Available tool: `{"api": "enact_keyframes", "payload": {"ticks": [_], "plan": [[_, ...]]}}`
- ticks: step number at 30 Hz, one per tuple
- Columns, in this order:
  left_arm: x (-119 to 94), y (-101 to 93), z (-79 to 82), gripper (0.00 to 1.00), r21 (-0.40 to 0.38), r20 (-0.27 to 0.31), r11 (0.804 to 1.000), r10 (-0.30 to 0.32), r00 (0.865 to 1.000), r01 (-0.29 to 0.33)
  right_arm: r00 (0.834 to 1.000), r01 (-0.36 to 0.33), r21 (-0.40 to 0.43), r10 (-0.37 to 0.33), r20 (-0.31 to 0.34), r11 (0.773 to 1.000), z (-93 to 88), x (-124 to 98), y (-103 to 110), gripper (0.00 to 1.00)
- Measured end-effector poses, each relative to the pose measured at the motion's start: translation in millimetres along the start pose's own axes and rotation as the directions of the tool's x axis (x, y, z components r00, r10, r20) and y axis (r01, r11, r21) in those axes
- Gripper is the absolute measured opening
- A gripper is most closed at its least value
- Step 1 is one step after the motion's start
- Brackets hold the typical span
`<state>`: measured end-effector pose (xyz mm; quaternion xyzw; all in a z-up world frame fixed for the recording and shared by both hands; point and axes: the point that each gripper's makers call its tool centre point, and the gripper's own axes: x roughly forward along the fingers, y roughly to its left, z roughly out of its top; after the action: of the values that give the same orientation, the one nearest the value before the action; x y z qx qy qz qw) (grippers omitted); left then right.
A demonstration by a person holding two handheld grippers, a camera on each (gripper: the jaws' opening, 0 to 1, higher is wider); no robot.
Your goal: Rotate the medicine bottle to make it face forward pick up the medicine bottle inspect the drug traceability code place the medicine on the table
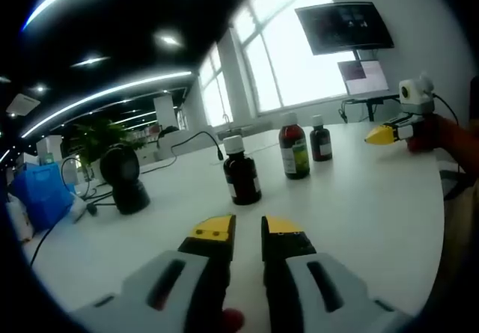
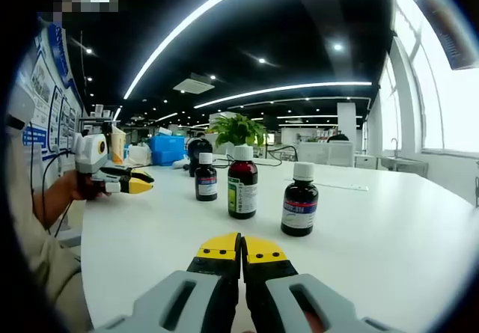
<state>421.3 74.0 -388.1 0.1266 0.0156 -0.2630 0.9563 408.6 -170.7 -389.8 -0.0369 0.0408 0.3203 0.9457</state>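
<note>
Three dark medicine bottles with white caps stand upright in a row on the white table (image 1: 367, 221). In the left gripper view the nearest bottle (image 1: 241, 170) is just beyond my left gripper (image 1: 248, 228), then a taller green-labelled bottle (image 1: 294, 150) and a small one (image 1: 320, 140). My left gripper's yellow-tipped jaws are shut and hold nothing. My right gripper (image 1: 372, 138), held in a hand, sits at the table's right edge. In the right gripper view my right gripper (image 2: 242, 248) is shut and bare, short of the red-labelled bottle (image 2: 300, 200), the tall bottle (image 2: 242, 182) and the far bottle (image 2: 206, 177). The left gripper (image 2: 150, 185) hovers at the left edge.
A black round device (image 1: 124, 174) with a cable stands left of the bottles. A blue box (image 1: 41, 191) and a potted plant (image 1: 96, 135) lie behind it. A monitor (image 1: 344, 28) hangs near the windows. A person's sleeve (image 2: 37, 258) shows at the left.
</note>
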Motion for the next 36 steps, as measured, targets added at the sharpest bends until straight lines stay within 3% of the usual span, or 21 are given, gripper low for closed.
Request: {"api": "enact_keyframes", "payload": {"ticks": [8,14,21,29,36], "plan": [[8,2.0,7.4,0.09,-0.005,-0.008,1.0,-0.004,1.0,0.004,1.0,-0.008,-0.017,0.008,-0.002,1.0,-0.4,0,4,0.0],[17,-1.1,26.5,0.11,0.034,0.012,0.999,-0.022,1.0,0.022,1.0,-0.011,-0.024,0.011,-0.001,1.0,-0.2,0,5,0.0],[35,-1.0,44.9,0.14,0.014,0.04,1.0,-0.023,0.999,0.022,1.0,-0.008,-0.027,0.008,0.008,1.0,1.2,-1,5,0.0],[57,5.9,55.5,0.17,0.002,0.04,1.0,-0.004,0.999,0.004,1.0,-0.014,-0.033,0.015,0.009,0.999,1.2,-1,6,0.0],[78,11.0,54.1,0.19,-0.001,0.021,1.0,0.013,1.0,-0.013,1.0,-0.009,-0.037,0.01,0.014,0.999,1.9,-1,5,0.0]]}}
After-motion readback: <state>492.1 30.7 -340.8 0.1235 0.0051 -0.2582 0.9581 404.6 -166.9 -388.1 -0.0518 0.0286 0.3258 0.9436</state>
